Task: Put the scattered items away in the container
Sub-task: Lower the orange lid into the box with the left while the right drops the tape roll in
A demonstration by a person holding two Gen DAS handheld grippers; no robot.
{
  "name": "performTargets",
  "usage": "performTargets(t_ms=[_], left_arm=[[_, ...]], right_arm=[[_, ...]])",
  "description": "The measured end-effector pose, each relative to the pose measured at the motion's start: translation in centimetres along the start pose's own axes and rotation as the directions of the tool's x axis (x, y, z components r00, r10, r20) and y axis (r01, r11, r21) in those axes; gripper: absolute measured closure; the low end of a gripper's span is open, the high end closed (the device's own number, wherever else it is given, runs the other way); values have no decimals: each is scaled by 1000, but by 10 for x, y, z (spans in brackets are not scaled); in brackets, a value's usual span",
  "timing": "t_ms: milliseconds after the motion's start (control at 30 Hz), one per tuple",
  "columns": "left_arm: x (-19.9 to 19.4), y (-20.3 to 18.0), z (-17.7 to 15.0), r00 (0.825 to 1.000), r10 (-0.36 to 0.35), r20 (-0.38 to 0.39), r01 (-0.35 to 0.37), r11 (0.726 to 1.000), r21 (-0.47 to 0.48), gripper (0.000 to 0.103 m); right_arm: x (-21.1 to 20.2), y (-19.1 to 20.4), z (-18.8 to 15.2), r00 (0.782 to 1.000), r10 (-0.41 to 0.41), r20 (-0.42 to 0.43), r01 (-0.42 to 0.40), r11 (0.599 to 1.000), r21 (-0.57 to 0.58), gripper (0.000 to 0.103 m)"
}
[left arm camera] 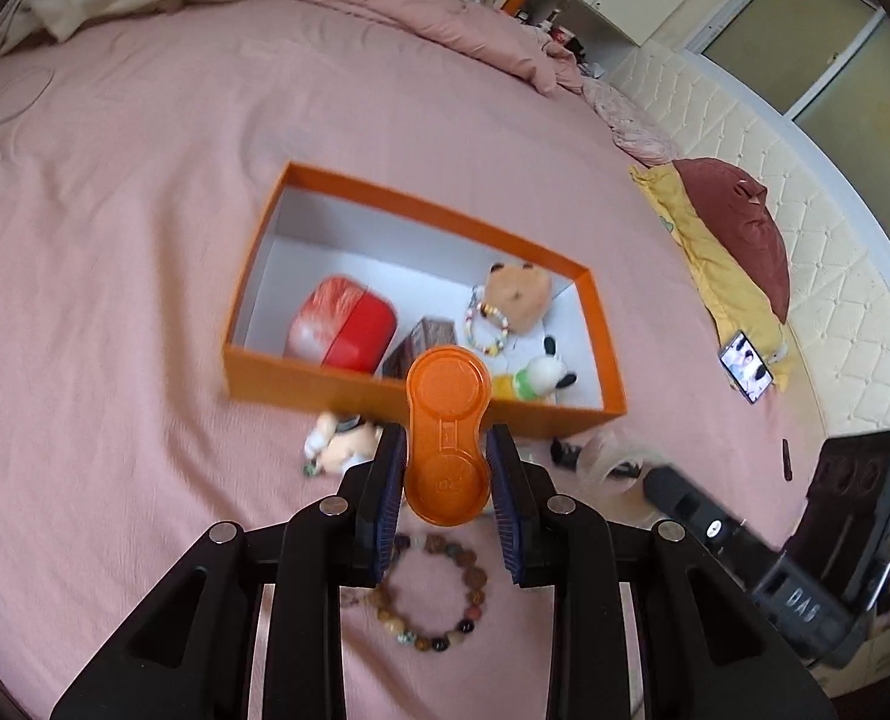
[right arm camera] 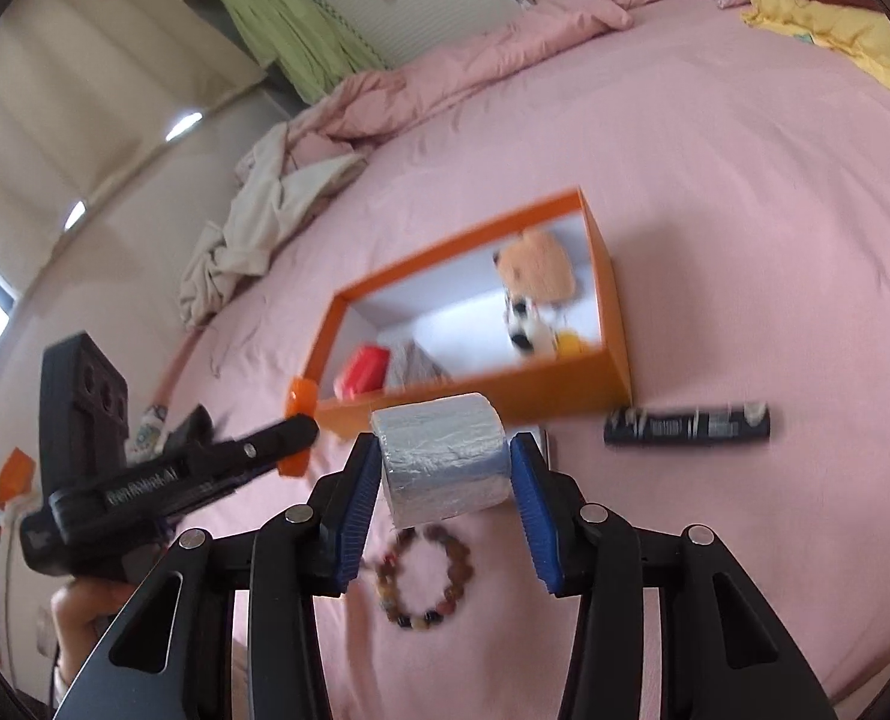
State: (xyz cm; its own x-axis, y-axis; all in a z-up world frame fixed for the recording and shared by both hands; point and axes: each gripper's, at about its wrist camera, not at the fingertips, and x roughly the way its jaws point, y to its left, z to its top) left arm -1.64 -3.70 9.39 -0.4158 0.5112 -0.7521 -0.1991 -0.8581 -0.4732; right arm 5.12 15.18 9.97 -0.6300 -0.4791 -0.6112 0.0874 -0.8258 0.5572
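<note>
Gripping an orange figure-eight case (left arm camera: pixel 445 438), the left gripper (left arm camera: pixel 445 468) is holding it just before the orange box (left arm camera: pixel 300 381) on the pink bed (left arm camera: pixel 114 240). The right gripper's (right arm camera: pixel 445 468) jaws are clamping a clear tape roll (right arm camera: pixel 445 456) near that box; a bead bracelet (right arm camera: pixel 423 579) is lying below.

Soft, bright daylight from the window (left arm camera: pixel 805 54); fisheye bending with dark corners, motion blur on the orange box (right arm camera: pixel 616 324).

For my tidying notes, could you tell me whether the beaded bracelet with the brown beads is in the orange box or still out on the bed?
Out. The brown beaded bracelet lies on the pink bedsheet, on the near side of the orange box.
</note>
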Motion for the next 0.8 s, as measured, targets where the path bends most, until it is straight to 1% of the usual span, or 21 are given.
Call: performTargets(t_ms=[33, 67, 133, 167, 233, 300, 400, 533, 667, 733, 800], left_arm=[[4, -3, 7, 1000, -10, -4, 10, 1000, 2, 74], [7, -7, 16, 1000, -5, -8, 5, 1000, 13, 74], [14, -14, 31, 999, 38, 2, -38, 998, 51, 74], [18, -15, 39, 999, 47, 11, -47, 997, 55, 74], [24, -10, 53, 999, 28, 36, -29, 999, 28, 74], [31, -5, 60, 999, 30, 44, -31, 999, 16, 74], [42, 1, 68, 998, 48, 45, -49, 999, 10, 74], [53, 7, 71, 998, 57, 38, -57, 998, 2, 74], [52, 8, 69, 996, 67, 53, -67, 998, -1, 74], [52, 7, 67, 996, 67, 59, -67, 998, -2, 74], [56, 7, 67, 997, 67, 47, -66, 998, -7, 73]], right_arm=[[1, 1, 10, 1000, 1, 13, -1, 1000, -4, 60], [4, 2, 20, 1000, -3, 18, 3, 1000, -10, 60], [11, 3, 38, 1000, -14, 24, 15, 1000, -24, 60], [15, 4, 47, 999, -20, 27, 21, 999, -30, 60], [21, 3, 60, 999, -32, 34, 34, 998, -45, 60], [28, 4, 68, 998, -43, 40, 45, 997, -70, 60], [40, 4, 73, 999, -46, 30, 48, 995, -93, 60], [49, -4, 73, 1000, -12, 11, 12, 999, -49, 60], [56, -12, 75, 1000, 24, -1, -24, 1000, 3, 60], [58, -13, 75, 1000, 31, -2, -31, 999, 9, 59], [58, -13, 74, 999, 36, 2, -36, 999, 9, 58]])
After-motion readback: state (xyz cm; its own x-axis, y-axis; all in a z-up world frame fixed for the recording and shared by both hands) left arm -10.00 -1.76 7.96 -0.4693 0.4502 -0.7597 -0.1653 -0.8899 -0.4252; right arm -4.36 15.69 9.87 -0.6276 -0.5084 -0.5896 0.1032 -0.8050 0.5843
